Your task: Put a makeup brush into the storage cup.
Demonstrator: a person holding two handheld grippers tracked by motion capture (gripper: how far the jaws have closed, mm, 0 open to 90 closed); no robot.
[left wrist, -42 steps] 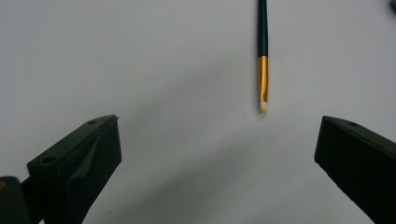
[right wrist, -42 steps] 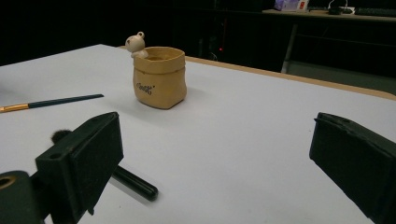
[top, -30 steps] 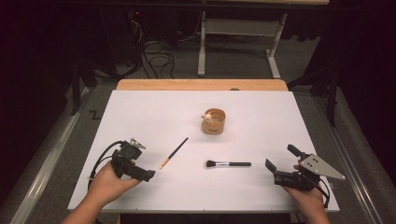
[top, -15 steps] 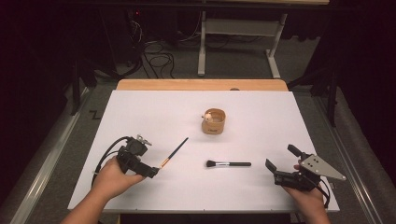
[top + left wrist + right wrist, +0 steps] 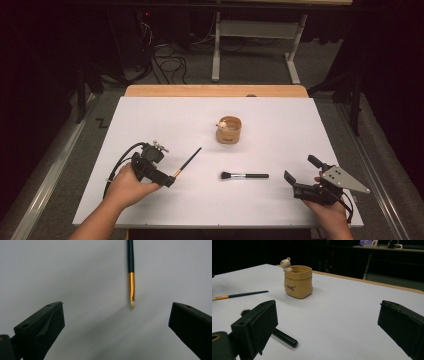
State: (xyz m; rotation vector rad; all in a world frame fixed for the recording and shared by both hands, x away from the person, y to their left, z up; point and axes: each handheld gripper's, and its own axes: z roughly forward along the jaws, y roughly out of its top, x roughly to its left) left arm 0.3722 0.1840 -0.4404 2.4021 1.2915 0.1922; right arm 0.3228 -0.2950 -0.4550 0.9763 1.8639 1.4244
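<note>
- We see the left gripper (image 5: pixel 170 181) low over the white tabletop (image 5: pixel 150 120), at its near left, with its fingers (image 5: pixel 40 325) released and spread wide.
- The thin black brush with a gold ferrule and pale tip (image 5: pixel 131 277) lies flat on the tabletop just ahead of those fingers; its tip points toward the gap between them but sits beyond the fingertips, nearer the right finger in the left gripper view, touching neither.
- From the high view, the same thin brush (image 5: pixel 188 161) runs diagonally away from the left gripper, toward the middle of the tabletop.
- The right gripper (image 5: pixel 291 181) rests at the near right, its fingers (image 5: pixel 255 322) also released and holding nothing.
- A short black powder brush with a dark fluffy head (image 5: pixel 245 175) lies between the two grippers, apart from both.
- A tan sack-shaped ceramic cup with a small bear figure on its rim (image 5: pixel 229 130) stands upright farther back, near the centre.
</note>
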